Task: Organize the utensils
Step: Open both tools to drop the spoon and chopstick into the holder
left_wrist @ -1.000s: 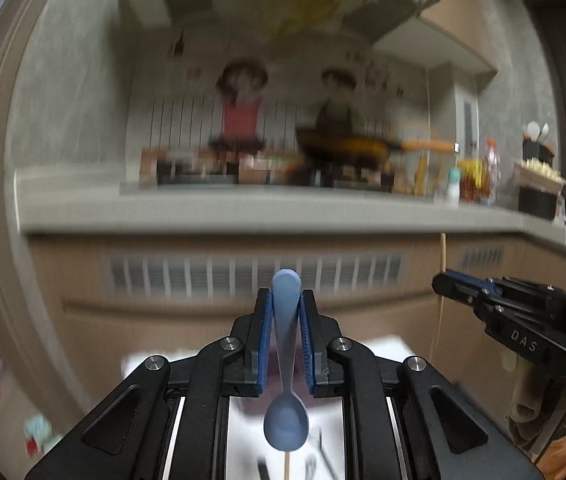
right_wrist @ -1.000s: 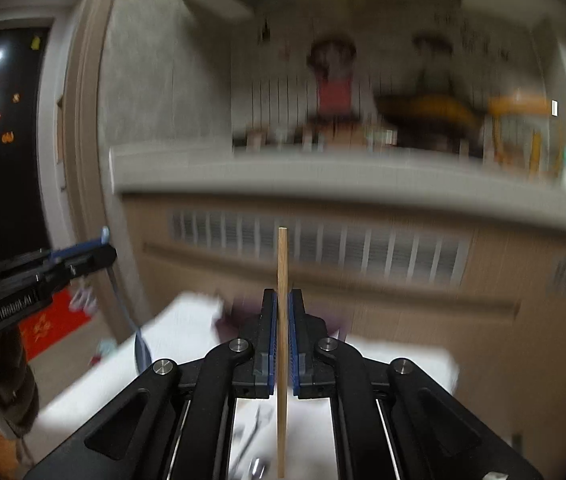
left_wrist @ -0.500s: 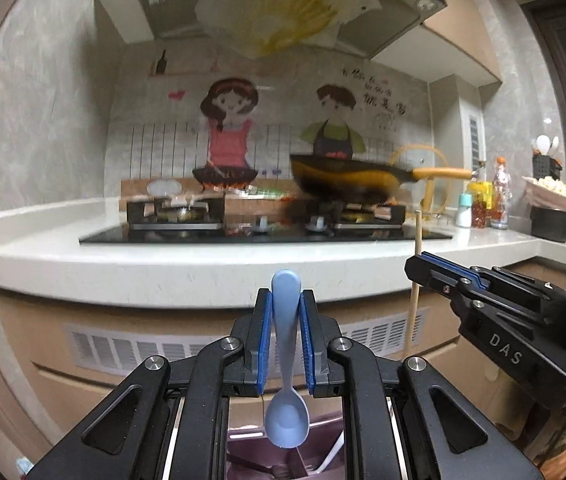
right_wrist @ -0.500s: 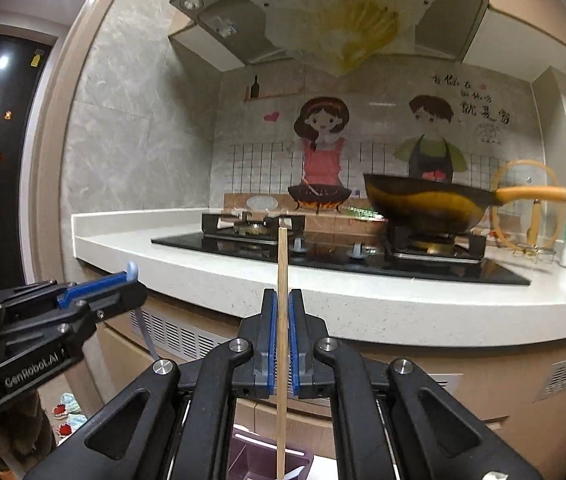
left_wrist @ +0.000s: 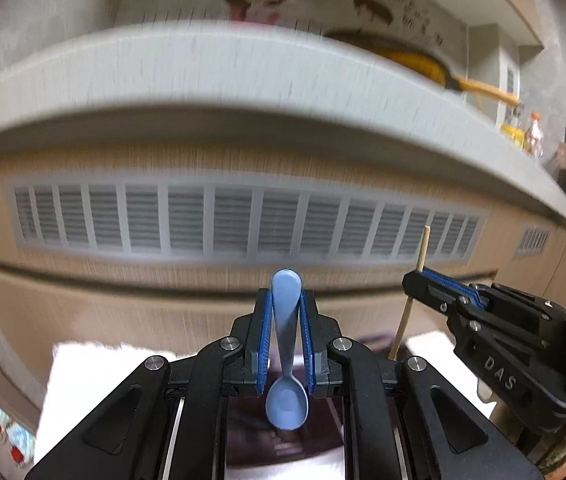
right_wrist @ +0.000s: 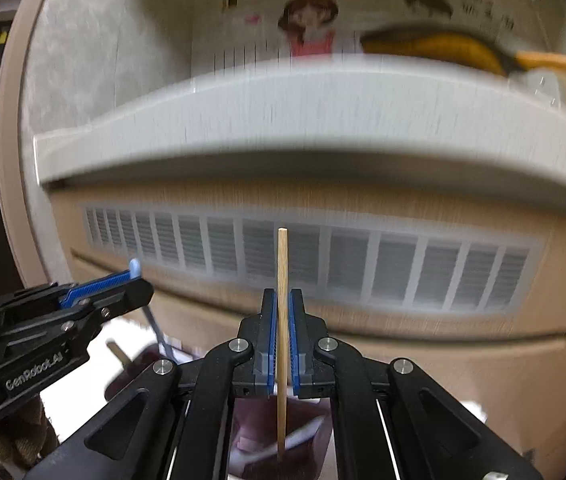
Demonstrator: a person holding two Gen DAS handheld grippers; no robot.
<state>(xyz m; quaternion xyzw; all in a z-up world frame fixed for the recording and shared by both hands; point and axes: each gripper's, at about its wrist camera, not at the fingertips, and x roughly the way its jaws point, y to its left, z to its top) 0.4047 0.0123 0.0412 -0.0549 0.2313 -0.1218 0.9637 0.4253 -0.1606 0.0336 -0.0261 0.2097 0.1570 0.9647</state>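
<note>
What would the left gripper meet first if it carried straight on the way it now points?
Probably the cupboard front under the counter. The left gripper, shut on the blue spoon, faces it squarely with nothing visible between. Depth is unclear in the blur.

right gripper (left_wrist: 411,280): "DAS"; left gripper (right_wrist: 139,292): "GenRobot.AI".

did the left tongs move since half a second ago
Yes: the left tongs dropped. The countertop edge now sits higher in their view, stove out of sight.
</note>
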